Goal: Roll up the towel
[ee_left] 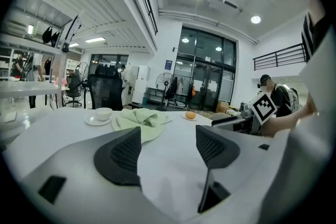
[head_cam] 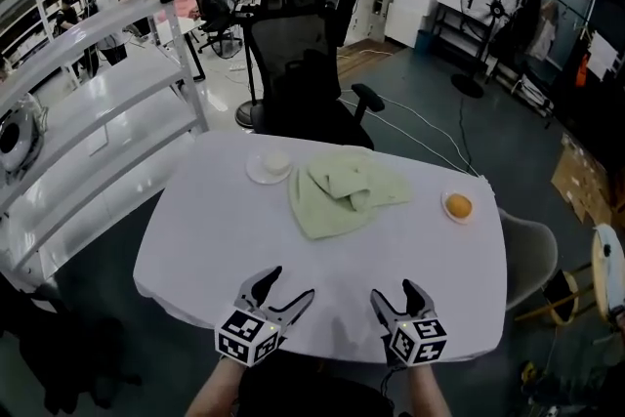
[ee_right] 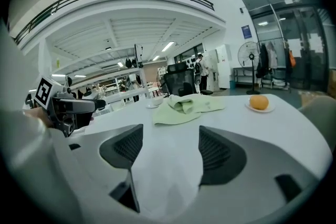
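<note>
White counter (head_cam: 195, 239), far middle: a crumpled green towel (head_cam: 337, 200) lies partly folded, its long axis seemingly running near-left to far-right. The left gripper (head_cam: 291, 283) and right gripper (head_cam: 393, 293) hover at the near edge, jaws spread and empty. Best flattened first, then rolled from a short end.

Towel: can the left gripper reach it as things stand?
Probably yes. The left gripper is open, and only bare table lies between it and the towel; the cup sits beside the towel, not in the way.
</note>
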Action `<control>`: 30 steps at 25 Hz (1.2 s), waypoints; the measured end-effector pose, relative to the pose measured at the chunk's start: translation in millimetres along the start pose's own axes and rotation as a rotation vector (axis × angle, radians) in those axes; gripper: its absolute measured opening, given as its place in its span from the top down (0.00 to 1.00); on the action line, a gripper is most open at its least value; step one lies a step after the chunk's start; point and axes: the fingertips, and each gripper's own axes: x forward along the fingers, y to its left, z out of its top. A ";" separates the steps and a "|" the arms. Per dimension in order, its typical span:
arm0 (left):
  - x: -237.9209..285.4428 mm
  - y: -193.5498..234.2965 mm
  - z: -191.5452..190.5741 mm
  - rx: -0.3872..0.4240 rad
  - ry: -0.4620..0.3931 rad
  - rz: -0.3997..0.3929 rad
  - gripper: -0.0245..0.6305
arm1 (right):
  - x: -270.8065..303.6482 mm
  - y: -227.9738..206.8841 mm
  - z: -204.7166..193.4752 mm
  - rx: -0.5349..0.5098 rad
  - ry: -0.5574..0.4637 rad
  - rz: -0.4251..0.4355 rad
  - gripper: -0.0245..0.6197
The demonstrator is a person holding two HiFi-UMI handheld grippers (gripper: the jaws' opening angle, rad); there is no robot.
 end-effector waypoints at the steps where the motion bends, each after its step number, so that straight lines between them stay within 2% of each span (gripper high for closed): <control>1: 2.9 -1.1 0.7 0.015 0.003 -0.004 0.44 | 2.8 -1.2 0.0 -0.002 0.005 0.005 0.45; 10: 46.8 12.5 -2.5 0.061 0.050 -0.039 0.44 | 47.2 -24.1 7.8 -0.037 0.067 0.034 0.45; 15: 77.3 22.7 -14.1 0.158 0.118 -0.064 0.44 | 79.0 -37.2 16.7 -0.049 0.100 0.043 0.45; 22: 119.2 47.7 -41.7 0.220 0.206 -0.086 0.44 | 122.8 -49.8 25.7 -0.093 0.138 0.043 0.46; 30: 154.7 59.1 -67.2 0.353 0.307 -0.125 0.44 | 167.9 -60.6 35.5 -0.067 0.160 0.044 0.48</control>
